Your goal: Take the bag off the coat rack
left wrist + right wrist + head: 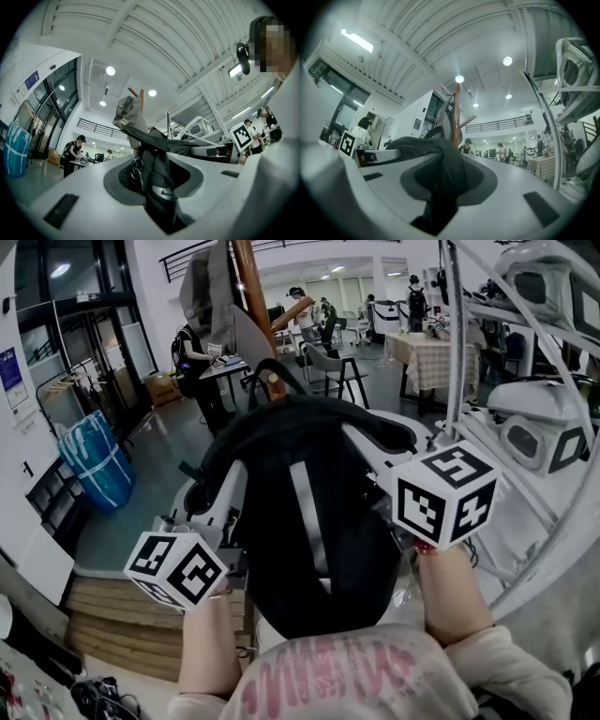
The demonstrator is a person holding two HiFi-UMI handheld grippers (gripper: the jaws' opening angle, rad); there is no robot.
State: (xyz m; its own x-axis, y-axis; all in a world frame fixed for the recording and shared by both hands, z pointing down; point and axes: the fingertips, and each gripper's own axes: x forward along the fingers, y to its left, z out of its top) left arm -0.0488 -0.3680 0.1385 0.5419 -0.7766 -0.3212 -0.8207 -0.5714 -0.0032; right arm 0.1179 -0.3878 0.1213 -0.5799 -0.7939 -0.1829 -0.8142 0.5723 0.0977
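While our forearms cross the bottom edge of the head view, the left gripper sits at lower left with its jaws drawn close, pinching a fold of the black bag beside a metal ring. The right gripper at lower right is likewise nearly closed, clamped on black cloth of the same bag. We hold the bag between the two grippers at frame centre, a pale stripe running down its middle. Its top loop rises just in front of the wooden coat rack at upper centre, and we cannot tell whether it is hooked there. A grey garment hangs on the rack. Farther off, a blue bundle stands at the left edge, and a checked table at upper right.
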